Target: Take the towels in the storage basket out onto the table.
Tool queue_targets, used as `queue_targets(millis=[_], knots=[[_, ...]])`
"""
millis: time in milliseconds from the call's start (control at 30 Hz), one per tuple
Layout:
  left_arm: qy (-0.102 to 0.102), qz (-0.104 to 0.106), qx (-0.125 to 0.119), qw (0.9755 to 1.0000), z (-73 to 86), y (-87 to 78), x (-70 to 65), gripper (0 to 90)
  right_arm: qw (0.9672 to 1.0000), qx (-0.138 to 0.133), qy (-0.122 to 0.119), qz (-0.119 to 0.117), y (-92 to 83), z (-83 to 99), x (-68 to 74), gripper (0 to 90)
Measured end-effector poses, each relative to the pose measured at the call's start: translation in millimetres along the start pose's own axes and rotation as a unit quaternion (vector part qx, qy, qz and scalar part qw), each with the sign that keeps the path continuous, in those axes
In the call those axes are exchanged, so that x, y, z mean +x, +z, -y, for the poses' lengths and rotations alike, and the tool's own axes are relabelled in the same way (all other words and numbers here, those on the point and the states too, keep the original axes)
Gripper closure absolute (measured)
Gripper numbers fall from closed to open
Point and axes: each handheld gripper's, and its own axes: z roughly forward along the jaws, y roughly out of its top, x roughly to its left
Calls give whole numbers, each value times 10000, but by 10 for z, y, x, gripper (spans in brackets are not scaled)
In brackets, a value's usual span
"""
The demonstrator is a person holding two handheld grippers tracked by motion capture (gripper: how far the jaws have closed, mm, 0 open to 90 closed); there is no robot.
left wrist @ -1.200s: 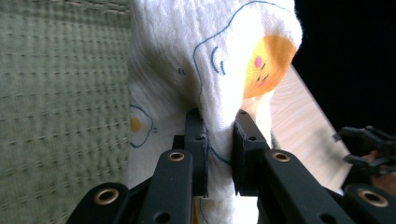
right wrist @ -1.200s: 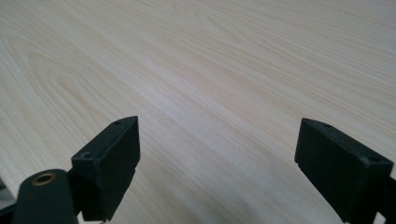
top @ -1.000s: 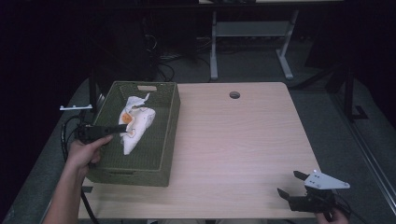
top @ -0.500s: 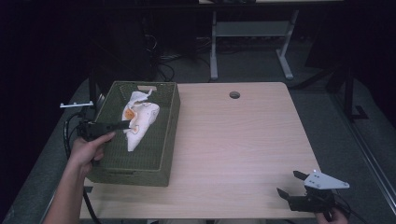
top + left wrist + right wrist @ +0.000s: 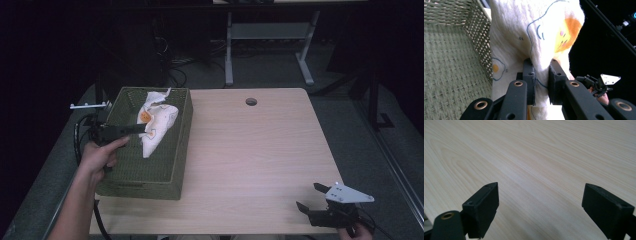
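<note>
A white cloth [image 5: 156, 120] printed with orange and blue egg shapes hangs partly lifted inside a green woven basket [image 5: 183, 145] on the table's left side. My left gripper [image 5: 142, 129] reaches in from the left, shut on a fold of the cloth. In the left gripper view the cloth [image 5: 524, 30] is pinched between the two pads, with the gripper [image 5: 541, 63] beside the basket wall [image 5: 477, 32]. Over the table's near right corner, my right gripper [image 5: 307, 196] is open. The right gripper view shows its jaws wide apart [image 5: 540, 192] over bare wood [image 5: 536, 152].
The light wooden table [image 5: 260, 150] has a round cable hole [image 5: 251, 101] near its far edge. A white desk frame [image 5: 270, 35] stands on the dark floor behind. My left forearm [image 5: 75, 200] comes in at the bottom left.
My left gripper has risen a little and shifted toward the far side, lifting the cloth higher in the basket. The right gripper has stayed where it was.
</note>
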Motion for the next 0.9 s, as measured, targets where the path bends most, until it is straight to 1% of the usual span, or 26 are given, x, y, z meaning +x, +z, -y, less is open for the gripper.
queue_targets(millis=[33, 67, 100, 133, 200, 267, 367, 467, 533, 633, 667, 800, 867, 900], knots=[[-10, 15, 22, 10000, -4, 19, -13, 791, 10000, -1, -1, 1, 2, 1, -2, 138], [54, -6, 64, 10000, -13, 32, -21, 790, 10000, 8, 10, -1, 4, 2, -2, 139], [57, -13, 69, 10000, -20, 46, -35, 791, 10000, 9, 1, -4, 5, 2, -2, 139], [50, 9, 65, 10000, -28, 58, -49, 790, 10000, 10, -5, -2, 5, 2, 0, 139], [119, 47, 87, 9999, -44, 80, -83, 790, 10000, 7, -25, 4, 0, -2, -1, 139], [139, 72, 103, 9998, -48, 108, -105, 791, 10000, 5, -22, 5, 0, -2, -4, 139], [213, 27, 224, 9995, -54, 151, -134, 790, 10000, 10, -22, -13, 9, -2, -2, 138], [220, 95, 195, 9995, -62, 189, -153, 790, 10000, 14, -42, -27, 10, -7, 9, 138], [249, 155, 220, 9993, -69, 238, -183, 790, 10000, 23, -73, -25, 10, -12, 8, 139], [299, 169, 300, 9990, -76, 309, -215, 790, 9999, 19, -125, 2, -3, -26, 13, 139], [327, 178, 348, 9987, -83, 339, -220, 790, 10000, 40, -89, 4, -4, -25, 12, 139], [370, 236, 372, 9983, -89, 430, -263, 790, 10000, 46, -64, -1, -1, -8, -10, 138], [402, 258, 420, 9980, -93, 479, -300, 790, 10000, 10, 23, -17, -10, -5, -19, 139], [417, 277, 432, 9978, -96, 504, -319, 790, 10000, 5, -31, -14, -13, -3, -33, 138]])
